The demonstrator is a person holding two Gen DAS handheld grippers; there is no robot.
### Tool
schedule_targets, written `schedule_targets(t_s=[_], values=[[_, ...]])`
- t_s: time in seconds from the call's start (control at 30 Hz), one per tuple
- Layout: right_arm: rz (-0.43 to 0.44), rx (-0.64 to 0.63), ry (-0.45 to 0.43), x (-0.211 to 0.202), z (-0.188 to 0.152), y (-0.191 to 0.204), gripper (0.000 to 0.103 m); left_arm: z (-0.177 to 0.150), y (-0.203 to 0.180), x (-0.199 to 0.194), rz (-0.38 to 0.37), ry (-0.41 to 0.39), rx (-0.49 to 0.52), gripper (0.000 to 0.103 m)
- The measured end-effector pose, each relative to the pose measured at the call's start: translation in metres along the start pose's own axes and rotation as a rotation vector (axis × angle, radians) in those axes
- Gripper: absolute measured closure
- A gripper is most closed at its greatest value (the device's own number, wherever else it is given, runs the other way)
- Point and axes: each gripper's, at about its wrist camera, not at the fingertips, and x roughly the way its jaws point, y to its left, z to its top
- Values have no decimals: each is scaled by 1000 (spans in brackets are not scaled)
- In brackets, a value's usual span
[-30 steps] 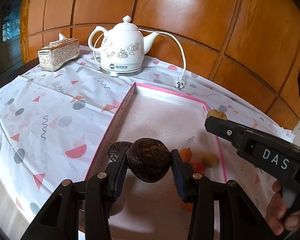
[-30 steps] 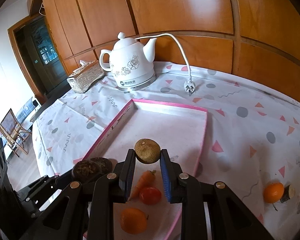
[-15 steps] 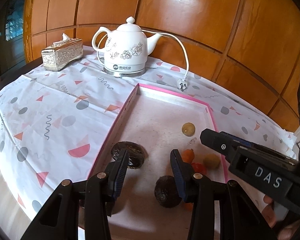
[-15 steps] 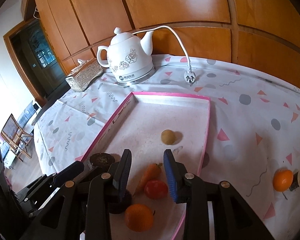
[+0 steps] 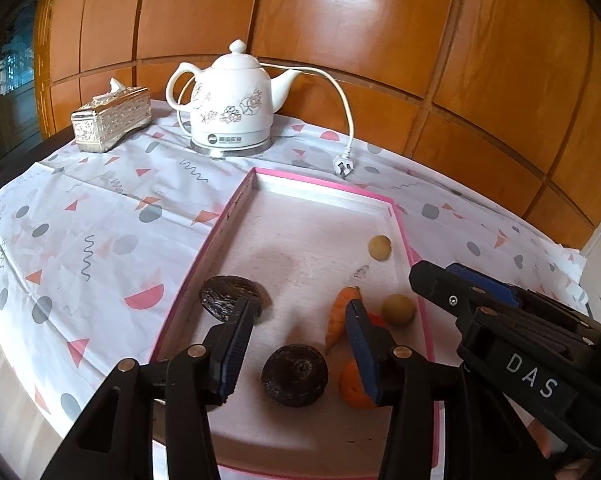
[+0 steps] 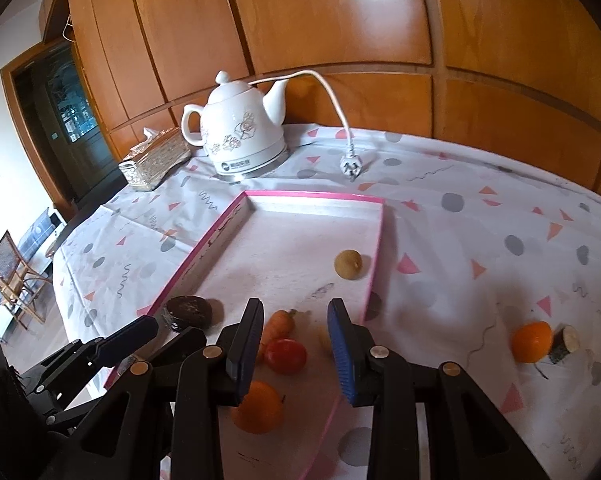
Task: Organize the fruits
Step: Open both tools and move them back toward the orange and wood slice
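Patterned tablecloth (image 5: pixel 100 216) under a pink-rimmed tray (image 5: pixel 236 208), wood panelling behind. Vs 1 s ago: left gripper (image 5: pixel 296 344) dropped its dark round fruit (image 5: pixel 294 374), now on the tray floor below spread jaws; right gripper (image 6: pixel 296 344) released its tan fruit (image 6: pixel 347 265), sitting by the tray's right rim, jaws apart. Carrot (image 5: pixel 338 316), tomato (image 6: pixel 286 356), orange (image 6: pixel 258 408) clustered in the tray; second orange (image 6: pixel 532 341) out on the cloth beside a cut stub (image 6: pixel 565 344).

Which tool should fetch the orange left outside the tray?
Right. The orange lies on the cloth right of the tray, on the right tool's side, and that tool is open and empty. The left tool hangs over the tray.
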Motion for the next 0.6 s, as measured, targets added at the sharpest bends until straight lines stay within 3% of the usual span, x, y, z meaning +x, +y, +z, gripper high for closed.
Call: schedule_targets(t_s=[0.6], values=[[-111, 63, -47, -31, -21, -38, 69, -6, -33, -7, -39, 2, 75, 52]])
